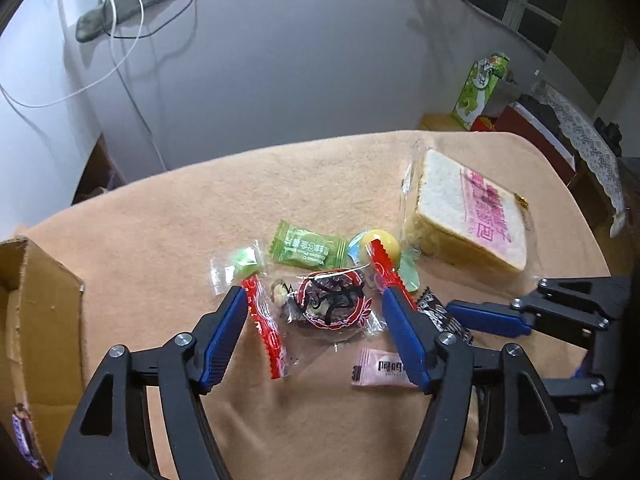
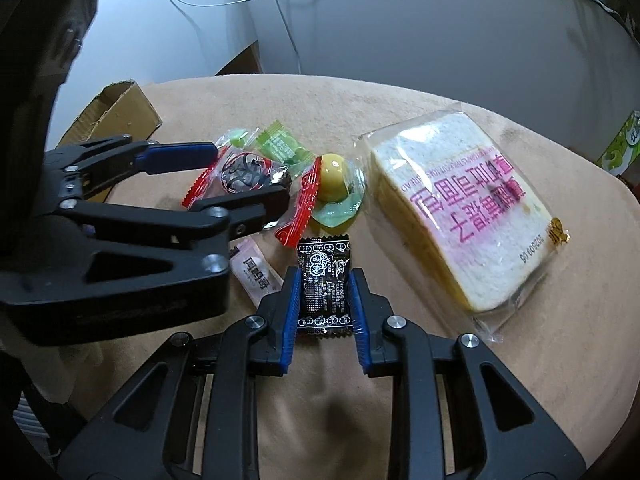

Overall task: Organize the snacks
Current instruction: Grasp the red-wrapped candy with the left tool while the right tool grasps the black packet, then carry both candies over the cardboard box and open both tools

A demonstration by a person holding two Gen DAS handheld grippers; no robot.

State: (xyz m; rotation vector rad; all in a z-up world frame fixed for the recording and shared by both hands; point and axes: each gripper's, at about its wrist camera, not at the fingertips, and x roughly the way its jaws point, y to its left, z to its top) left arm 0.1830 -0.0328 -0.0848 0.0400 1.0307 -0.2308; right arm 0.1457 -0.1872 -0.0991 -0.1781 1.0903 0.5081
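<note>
Black sachet (image 2: 325, 288) between right gripper (image 2: 325, 294) fingers (image 2: 291, 304).

Legible text, both views. Bread bag (image 2: 460, 216): large pink Chinese characters, seen upside down, plus a small line of Latin capitals, too small to read; dark stamp near one edge approx. "202509 06", inverted. Green candy wrapper (image 1: 306, 249): "Vitamin C" in small print, inverted, w/ white Chinese characters. Pink sachet (image 1: 382, 368): dark Chinese characters and a barcode. Black sachet (image 2: 325, 284): dense white print, not legible. Red-trimmed clear packet (image 1: 332, 300): black brush-style characters, unreadable.
</note>
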